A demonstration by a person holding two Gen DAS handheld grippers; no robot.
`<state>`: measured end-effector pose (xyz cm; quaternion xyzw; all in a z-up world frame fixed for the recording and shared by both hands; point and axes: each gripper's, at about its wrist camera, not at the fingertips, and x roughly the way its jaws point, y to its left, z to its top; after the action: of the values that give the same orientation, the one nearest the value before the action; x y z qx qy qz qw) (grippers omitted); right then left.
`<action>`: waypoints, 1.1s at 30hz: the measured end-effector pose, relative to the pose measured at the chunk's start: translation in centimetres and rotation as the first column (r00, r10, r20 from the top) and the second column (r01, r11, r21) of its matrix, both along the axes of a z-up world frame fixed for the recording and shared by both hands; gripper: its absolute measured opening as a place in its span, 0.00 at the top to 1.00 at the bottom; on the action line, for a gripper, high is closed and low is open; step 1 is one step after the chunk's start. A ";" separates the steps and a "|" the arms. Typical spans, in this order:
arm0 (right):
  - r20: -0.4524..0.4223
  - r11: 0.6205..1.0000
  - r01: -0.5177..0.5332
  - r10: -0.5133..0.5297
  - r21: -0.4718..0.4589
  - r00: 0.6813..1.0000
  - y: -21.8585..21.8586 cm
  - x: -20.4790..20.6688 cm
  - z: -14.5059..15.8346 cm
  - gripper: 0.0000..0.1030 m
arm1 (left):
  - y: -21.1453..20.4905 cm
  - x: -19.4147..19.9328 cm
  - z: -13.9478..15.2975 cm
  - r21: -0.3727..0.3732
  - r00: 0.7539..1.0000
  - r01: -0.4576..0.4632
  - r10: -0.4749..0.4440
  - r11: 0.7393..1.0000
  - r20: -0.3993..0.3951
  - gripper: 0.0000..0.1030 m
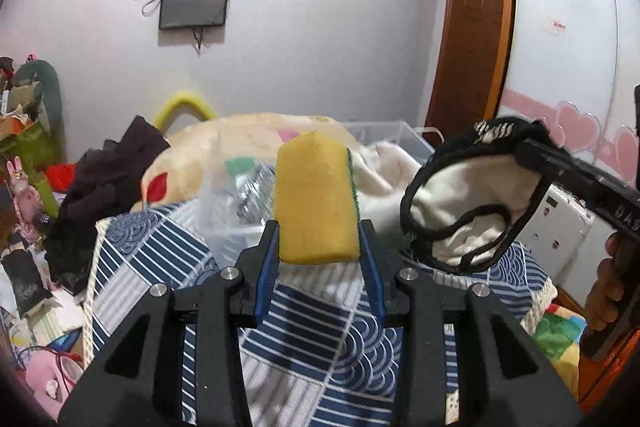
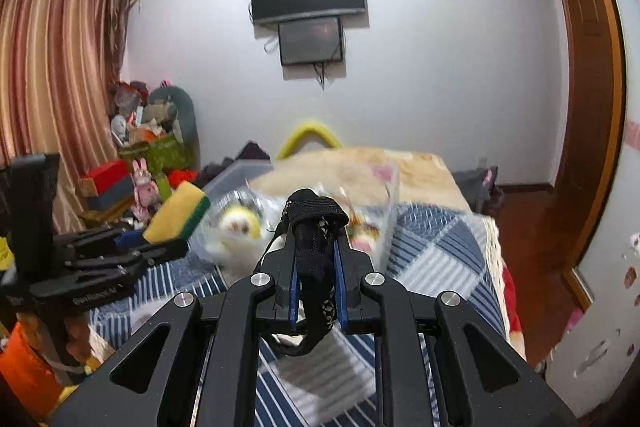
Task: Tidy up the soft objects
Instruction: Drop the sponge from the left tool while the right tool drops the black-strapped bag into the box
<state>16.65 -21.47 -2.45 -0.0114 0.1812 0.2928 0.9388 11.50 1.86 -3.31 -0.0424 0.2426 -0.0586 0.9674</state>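
My left gripper (image 1: pixel 320 247) clamps the sponge (image 1: pixel 316 199) upright between its fingers, above the quilt (image 1: pixel 312 311). My right gripper (image 2: pixel 314 247) pinches the black-trimmed cloth (image 2: pixel 314 227), which droops below both fingers near the clear bin (image 2: pixel 384 203).

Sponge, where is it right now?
The sponge is clamped in the left claw, held above the striped quilt, in front of the clear bin.

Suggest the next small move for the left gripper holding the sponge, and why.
Probably carry the yellow sponge forward over the clear plastic bin and release. The left gripper already holds it lifted above the quilt, and the bin ahead contains other soft items.
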 end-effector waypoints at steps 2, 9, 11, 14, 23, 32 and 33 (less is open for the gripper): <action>0.036 1.000 0.004 -0.004 0.007 0.999 0.4 0.0 0.8 0.88 | 0.3 0.5 0.5 0.001 1.000 -0.006 0.006 1.000 0.010 0.63; 0.121 0.999 0.038 -0.037 -0.006 0.992 2.9 1.3 2.9 0.88 | 1.4 3.5 1.5 -0.007 1.000 -0.021 0.021 1.000 0.006 0.63; 0.134 0.998 0.055 -0.052 -0.020 0.990 3.8 1.9 3.0 0.88 | 1.8 4.7 1.5 0.001 1.000 -0.028 0.028 1.000 -0.005 0.63; 0.112 0.998 0.057 -0.053 -0.039 0.992 5.2 3.1 2.3 0.88 | 2.2 6.5 1.1 0.008 0.999 -0.037 0.037 0.999 -0.030 0.63; -0.019 0.982 0.026 -0.030 -0.186 0.999 9.3 6.5 -2.8 0.88 | 3.5 10.5 -2.1 -0.033 0.988 -0.044 0.039 0.998 -0.148 0.60; -0.123 0.972 -0.039 0.011 -0.232 0.992 9.5 7.6 -4.8 0.85 | 4.3 9.7 -2.1 -0.059 0.988 -0.053 0.044 0.997 -0.146 0.40; -0.130 0.973 -0.046 0.016 -0.228 0.991 9.4 7.5 -4.6 0.84 | 4.3 9.5 -2.0 -0.066 0.988 -0.050 0.040 0.997 -0.147 0.40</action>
<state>24.11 -12.09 -7.07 -0.1045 0.2730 0.2846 0.9130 21.03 6.16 -5.36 -0.0856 0.3094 -0.0421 0.9462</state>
